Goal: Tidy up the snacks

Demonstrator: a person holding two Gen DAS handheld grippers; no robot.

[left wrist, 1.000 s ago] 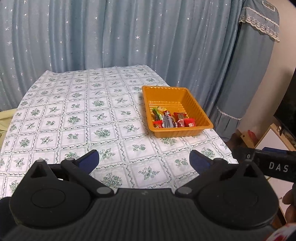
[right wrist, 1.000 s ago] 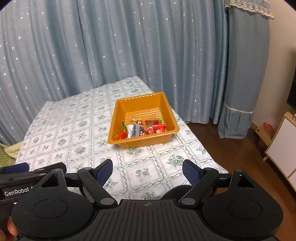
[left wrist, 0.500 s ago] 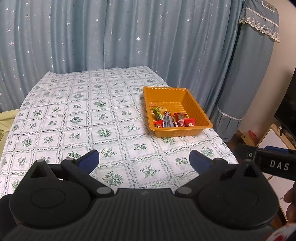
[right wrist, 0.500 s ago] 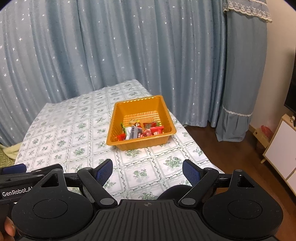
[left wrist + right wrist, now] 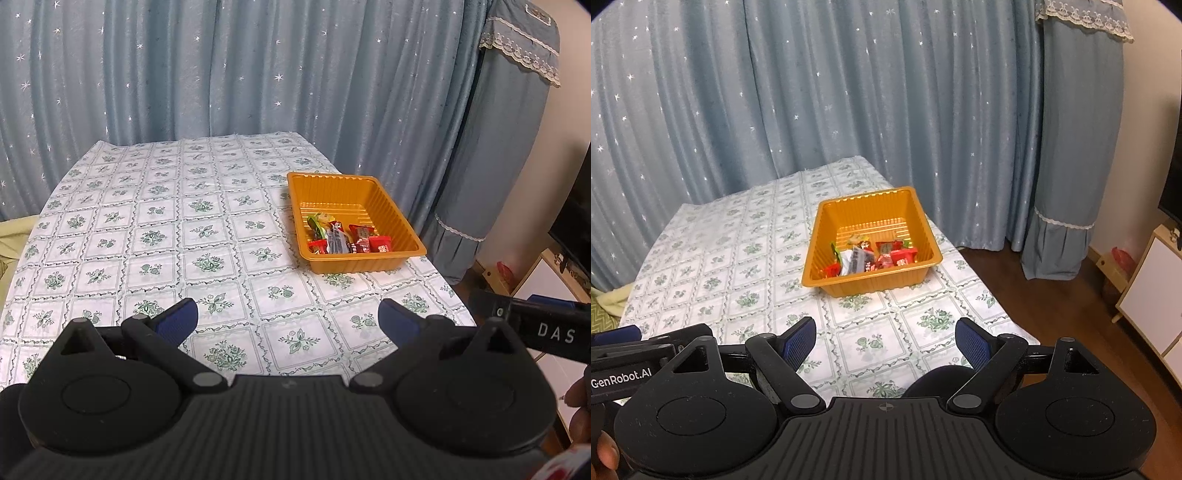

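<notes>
Between my left gripper's [image 5: 287, 320] blue pads lies nothing but flowered tablecloth [image 5: 155, 236]; the fingers stand spread wide and hold nothing. My right gripper [image 5: 885, 339] is the same, splayed apart and empty, hovering over the near edge of the table, with dark floor [image 5: 1056, 295] off at 3 o'clock. I judge that I carry both tools high and back from the cloth so that each camera takes in the whole table at once.

From the left gripper, the orange tray [image 5: 334, 181] sits at about 1 o'clock, well apart from my fingers, near the table's right edge. From the right gripper it lies at about 12 o'clock, a touch to the left, again well out of reach. The snacks [image 5: 345, 238] lie heaped together in the tray's near half: red wrappers, a grey-and-white packet, something green and yellow. The far half of the tray floor shows bare ribbed plastic. I see no wrapper loose on the cloth around it.

So the snacks already rest inside the tray. This would fit sweets gathered in off the table, and equally a pile waiting to be sorted or laid out; I cannot tell which. Behind everything hangs a blue star-dotted curtain [image 5: 849, 92].
</notes>
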